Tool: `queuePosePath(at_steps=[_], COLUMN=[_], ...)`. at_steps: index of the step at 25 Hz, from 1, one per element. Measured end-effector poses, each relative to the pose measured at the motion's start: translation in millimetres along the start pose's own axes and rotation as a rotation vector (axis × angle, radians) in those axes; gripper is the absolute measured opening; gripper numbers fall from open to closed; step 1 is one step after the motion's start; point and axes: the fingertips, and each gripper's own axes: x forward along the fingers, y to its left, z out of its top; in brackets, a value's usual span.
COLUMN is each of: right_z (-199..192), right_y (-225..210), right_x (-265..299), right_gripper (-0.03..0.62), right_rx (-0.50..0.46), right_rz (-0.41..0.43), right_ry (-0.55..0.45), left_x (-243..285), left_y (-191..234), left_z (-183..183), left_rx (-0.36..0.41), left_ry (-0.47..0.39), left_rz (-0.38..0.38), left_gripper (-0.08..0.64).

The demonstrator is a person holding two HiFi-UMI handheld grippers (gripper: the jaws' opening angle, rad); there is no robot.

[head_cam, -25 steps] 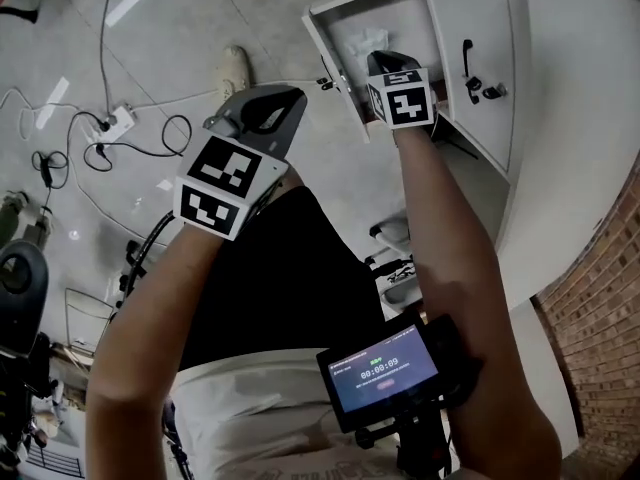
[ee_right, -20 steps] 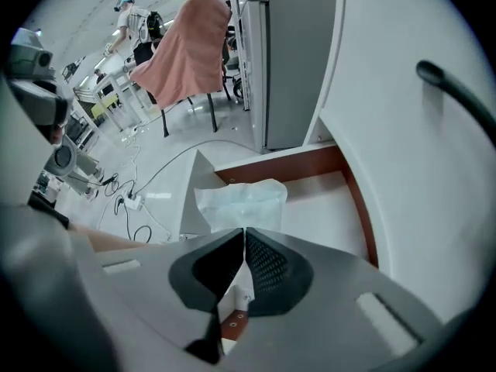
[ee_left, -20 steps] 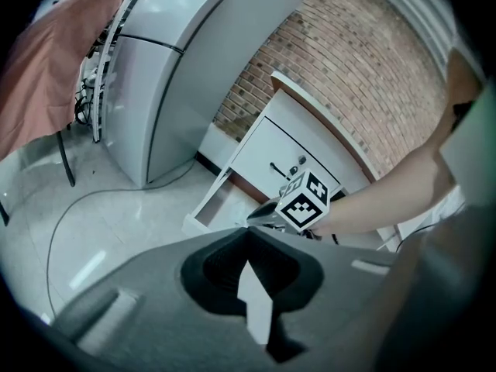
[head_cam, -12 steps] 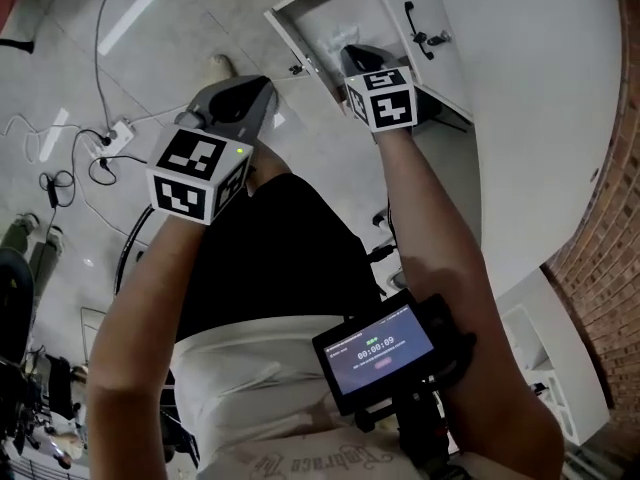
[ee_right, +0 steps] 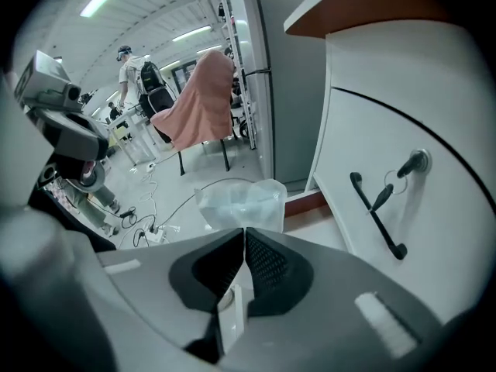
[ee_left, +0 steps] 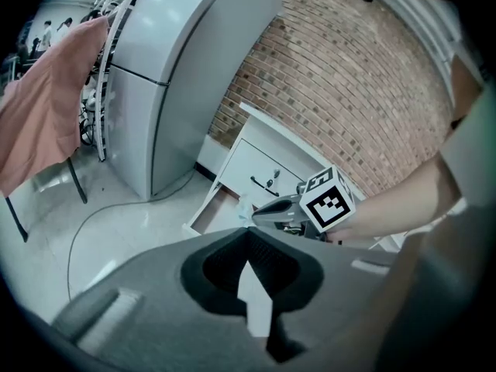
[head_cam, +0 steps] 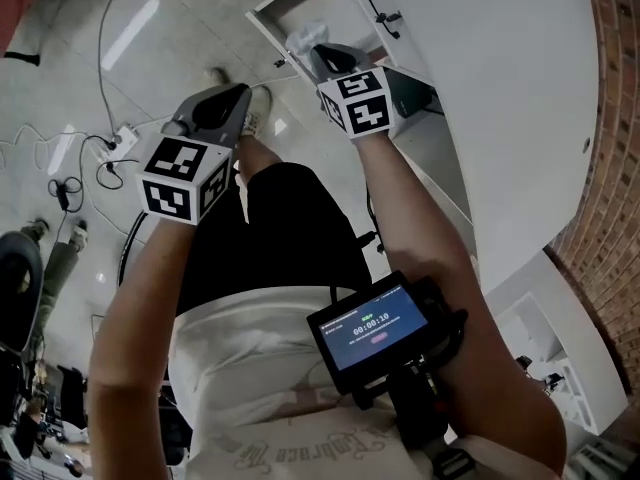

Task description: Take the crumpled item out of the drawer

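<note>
The crumpled item (ee_right: 240, 204) is a clear, wrinkled plastic wrapper. My right gripper (ee_right: 243, 231) is shut on its lower edge, and it sticks up past the tips. In the head view the right gripper (head_cam: 312, 50) holds the crumpled item (head_cam: 305, 36) above the open white drawer (head_cam: 290, 3). The left gripper view shows the crumpled item (ee_left: 245, 208) at the right gripper (ee_left: 263, 211), just over the drawer (ee_left: 208, 211). My left gripper (ee_left: 246, 229) is shut and holds nothing. It hangs left of the drawer, as the head view shows the left gripper (head_cam: 232, 96).
White cabinet front with a black handle (ee_right: 380, 208) stands right of the drawer. Cables and a power strip (head_cam: 120, 133) lie on the floor at left. A tall grey cabinet (ee_left: 178, 68), a pink cloth (ee_right: 201, 99) over a chair and a brick wall (ee_left: 349, 76) surround the spot.
Both grippers have risen. The right gripper has come up out of the drawer with the crumpled item in its jaws. The drawer now sits further up in the head view.
</note>
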Motion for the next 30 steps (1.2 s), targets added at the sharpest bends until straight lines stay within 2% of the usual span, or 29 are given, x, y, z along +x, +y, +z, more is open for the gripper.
queuePosePath(at_steps=[5, 12, 24, 30], right_z=[5, 32, 91, 93], right_y=[9, 27, 42, 53], right_x=[-30, -75, -180, -232], right_gripper=[0.017, 0.017, 0.017, 0.017], right_rx=[0.013, 0.053, 0.118, 0.152], right_rz=[0.000, -0.022, -0.131, -0.179], right_ry=[-0.041, -0.118, -0.291, -0.352], left_x=[-18, -52, -126, -152], left_y=[-18, -28, -38, -59], left_z=[6, 31, 66, 70], left_rx=[0.002, 0.050, 0.086, 0.106], left_ry=[-0.002, -0.019, -0.082, -0.085], left_rz=[0.008, -0.009, -0.045, -0.075], left_gripper=[0.003, 0.003, 0.003, 0.003])
